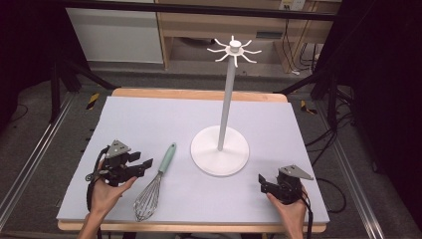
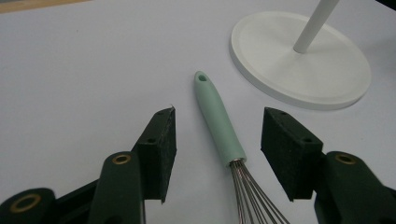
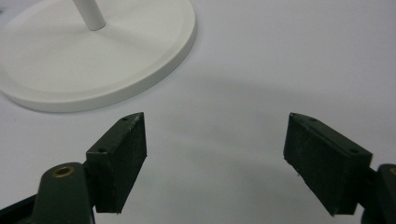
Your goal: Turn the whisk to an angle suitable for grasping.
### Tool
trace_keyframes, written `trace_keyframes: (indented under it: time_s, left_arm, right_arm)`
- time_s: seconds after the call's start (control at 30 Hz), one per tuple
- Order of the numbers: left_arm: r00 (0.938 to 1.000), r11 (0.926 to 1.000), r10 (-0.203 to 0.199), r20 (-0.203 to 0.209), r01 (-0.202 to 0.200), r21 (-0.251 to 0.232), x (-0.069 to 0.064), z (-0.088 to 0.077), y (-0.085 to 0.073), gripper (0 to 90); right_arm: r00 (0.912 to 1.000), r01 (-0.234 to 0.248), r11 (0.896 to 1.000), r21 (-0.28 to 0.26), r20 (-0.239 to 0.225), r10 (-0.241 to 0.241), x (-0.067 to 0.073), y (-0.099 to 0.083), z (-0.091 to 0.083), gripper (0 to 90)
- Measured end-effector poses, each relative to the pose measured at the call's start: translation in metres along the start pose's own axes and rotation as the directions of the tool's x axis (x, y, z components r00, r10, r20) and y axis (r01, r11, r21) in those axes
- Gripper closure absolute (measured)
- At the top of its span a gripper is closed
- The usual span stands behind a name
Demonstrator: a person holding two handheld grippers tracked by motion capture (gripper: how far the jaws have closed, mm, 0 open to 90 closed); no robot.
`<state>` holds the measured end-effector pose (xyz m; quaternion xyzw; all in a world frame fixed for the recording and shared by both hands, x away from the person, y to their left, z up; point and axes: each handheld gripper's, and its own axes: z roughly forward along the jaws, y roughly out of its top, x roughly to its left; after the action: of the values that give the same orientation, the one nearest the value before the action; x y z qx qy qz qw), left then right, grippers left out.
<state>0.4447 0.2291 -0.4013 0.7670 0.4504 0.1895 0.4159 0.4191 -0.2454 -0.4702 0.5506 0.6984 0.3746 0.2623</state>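
pale lavender matting covers the wooden table point(image 1: 199, 94), and on it rest both grippers, one in each hand. left gripper point(image 1: 141, 163) sits at the near left, its jaws spread wide and holding nothing; in the left gripper view the whisk's mint-green handle point(image 2: 218, 119) lies on the mat between the two black pads point(image 2: 164, 151), touching neither. right gripper point(image 1: 262, 182) sits at the near right, jaws likewise wide and empty, with bare mat between them in the right gripper view and the stand's round base point(image 3: 154, 60) just beyond its left jaw.

one whisk point(image 1: 154, 186) lies flat just to the right of the left gripper — wire balloon toward the table's near edge, handle angled up toward the stand. its handle end has a small hanging hole point(image 2: 202, 78).

one white stand point(image 1: 228, 99) rises upright from a round disc base near the middle of the mat, slightly right of centre; its pole is topped by a ring of curved hooks point(image 1: 234, 50), all of them bare. whisk and base lie near each other but apart.

beyond the table: a grey floor, black frame legs on both sides, cables trailing at the right, and light wooden furniture along the back wall. two grippers, two hands, one whisk, one stand.
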Motion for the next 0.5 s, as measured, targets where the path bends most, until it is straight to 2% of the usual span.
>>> trace_keyframes:
  time_s: [0.27, 0.5]
  left_arm:
    - [0.9994, 0.9987, 0.036, 0.004, -0.036, 0.036, -0.007, 0.008, 0.008, 47.0]
    - [0.9977, 0.9919, 0.066, 0.01, -0.067, 0.107, -0.014, 0.018, 0.012, 49.9]
  right_arm:
    - [1.0, -0.008, 1.0, -0.004, -0.005, 0.008, 0.001, 0.0, -0.001, 22.9]
    - [1.0, -0.003, 1.0, 0.0, -0.002, 0.003, 0.001, 0.0, -0.002, 24.3]
